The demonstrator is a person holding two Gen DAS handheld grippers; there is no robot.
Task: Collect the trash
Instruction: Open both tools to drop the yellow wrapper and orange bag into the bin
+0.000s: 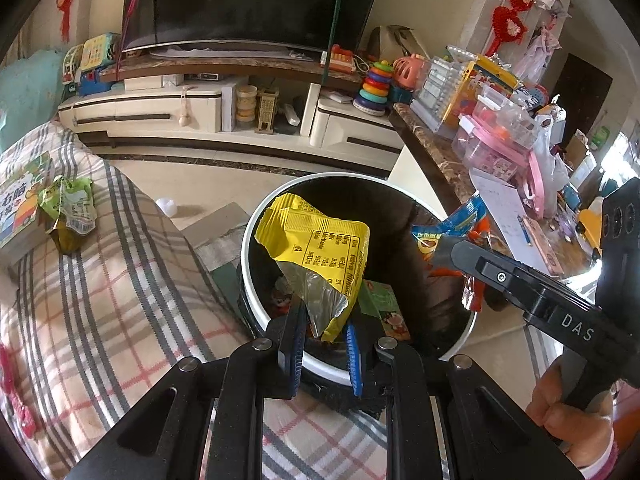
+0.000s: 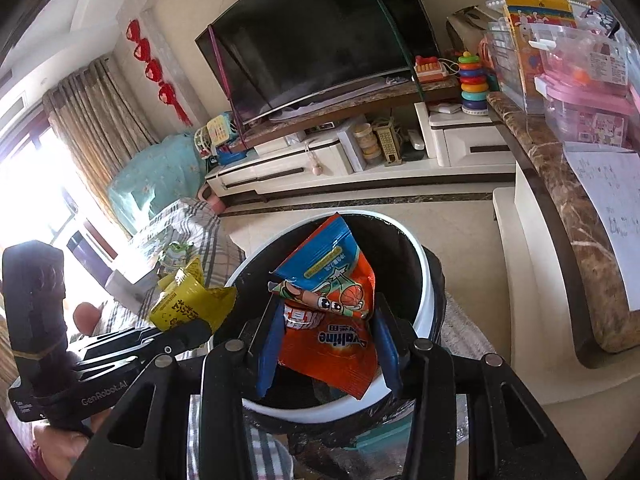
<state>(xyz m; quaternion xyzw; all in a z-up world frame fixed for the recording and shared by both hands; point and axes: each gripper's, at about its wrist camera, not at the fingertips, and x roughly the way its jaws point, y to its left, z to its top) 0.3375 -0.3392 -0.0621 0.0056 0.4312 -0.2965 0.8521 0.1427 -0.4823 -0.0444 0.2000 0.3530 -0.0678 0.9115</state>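
living room with a tv on a cream stand, toys stacked along a marbled counter edge. white-rimmed trash bin (image 1: 256, 300) with black liner sits on the floor beside a plaid-covered sofa (image 1: 120, 280). left gripper (image 1: 320, 344) is narrow, blue pads clamped on a yellow wrapper (image 1: 316, 244) over the bin's near rim; its black print is too small to read. right gripper (image 2: 326, 344) pinches an orange-blue packet (image 2: 332, 312) reading "ovaltine", over the bin mouth. gripper bodies read "das" and "genrobot.ai". green wrapper (image 1: 70, 204) lies on the sofa's far-left edge by a book.
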